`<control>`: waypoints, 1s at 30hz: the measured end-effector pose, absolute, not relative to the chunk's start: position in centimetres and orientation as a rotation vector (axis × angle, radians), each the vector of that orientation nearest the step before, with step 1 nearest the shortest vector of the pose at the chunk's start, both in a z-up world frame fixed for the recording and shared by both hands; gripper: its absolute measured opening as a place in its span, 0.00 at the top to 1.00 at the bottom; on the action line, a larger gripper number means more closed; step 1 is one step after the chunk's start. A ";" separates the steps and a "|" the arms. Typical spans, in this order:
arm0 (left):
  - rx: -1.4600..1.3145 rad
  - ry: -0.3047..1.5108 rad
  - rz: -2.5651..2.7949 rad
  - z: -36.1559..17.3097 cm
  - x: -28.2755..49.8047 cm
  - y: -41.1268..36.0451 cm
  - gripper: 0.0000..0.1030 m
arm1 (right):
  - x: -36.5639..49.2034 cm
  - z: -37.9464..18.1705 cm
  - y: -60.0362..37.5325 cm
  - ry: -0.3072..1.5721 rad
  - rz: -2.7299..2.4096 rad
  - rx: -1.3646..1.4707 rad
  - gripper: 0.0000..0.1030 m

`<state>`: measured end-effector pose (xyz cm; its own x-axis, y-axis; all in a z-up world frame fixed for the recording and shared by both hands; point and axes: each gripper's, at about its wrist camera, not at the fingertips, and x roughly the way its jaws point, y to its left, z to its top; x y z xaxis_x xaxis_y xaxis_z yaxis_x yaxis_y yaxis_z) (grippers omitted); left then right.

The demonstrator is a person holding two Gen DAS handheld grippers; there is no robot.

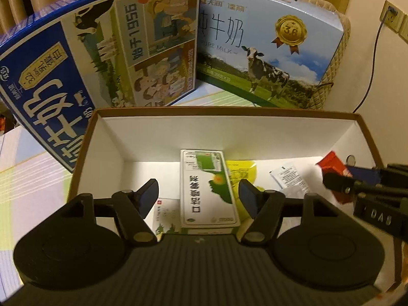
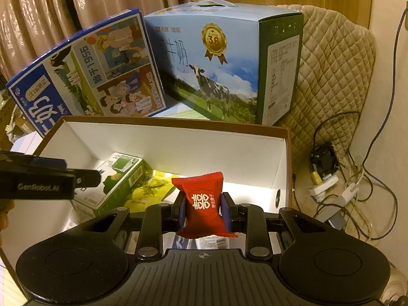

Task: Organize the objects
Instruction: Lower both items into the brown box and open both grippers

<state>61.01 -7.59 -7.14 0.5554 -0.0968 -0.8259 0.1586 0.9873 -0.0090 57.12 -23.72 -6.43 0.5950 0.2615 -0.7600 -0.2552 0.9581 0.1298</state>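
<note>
An open cardboard box with white inner walls fills both views. Inside lies a green and white carton, resting on another white packet and a yellow pouch. My left gripper hangs open over the box, its fingers on either side of the carton without touching it. My right gripper is shut on a red candy packet with white characters, held above the right part of the box. The green carton and yellow pouch show to its left. A white sachet lies near the right wall.
Two large milk cartons stand behind the box: a blue one leaning at the left and a light blue one with a cow. A quilted beige cover is at the right, with cables and a power strip on the floor.
</note>
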 end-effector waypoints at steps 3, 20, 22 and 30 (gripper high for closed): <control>0.068 0.969 -0.146 -7.1 60.9 -7.2 0.34 | 57.4 -6.4 -23.5 0.869 0.289 -0.014 0.75; 0.033 0.915 -0.152 -5.0 58.6 -6.5 0.17 | 55.0 -4.2 -24.7 0.839 0.314 0.054 0.56; 0.028 0.904 -0.154 -4.4 57.6 -6.3 0.16 | 53.9 -3.7 -25.0 0.835 0.332 0.078 0.53; 0.014 0.871 -0.140 -2.5 52.4 -5.7 0.10 | 49.1 -1.8 -26.3 0.822 0.359 0.163 0.41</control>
<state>52.35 -5.68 -2.51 0.6358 -0.1168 -0.7630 0.1278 0.9908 -0.0452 49.06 -26.30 -1.79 0.6246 0.3739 -0.6856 -0.2486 0.9275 0.2793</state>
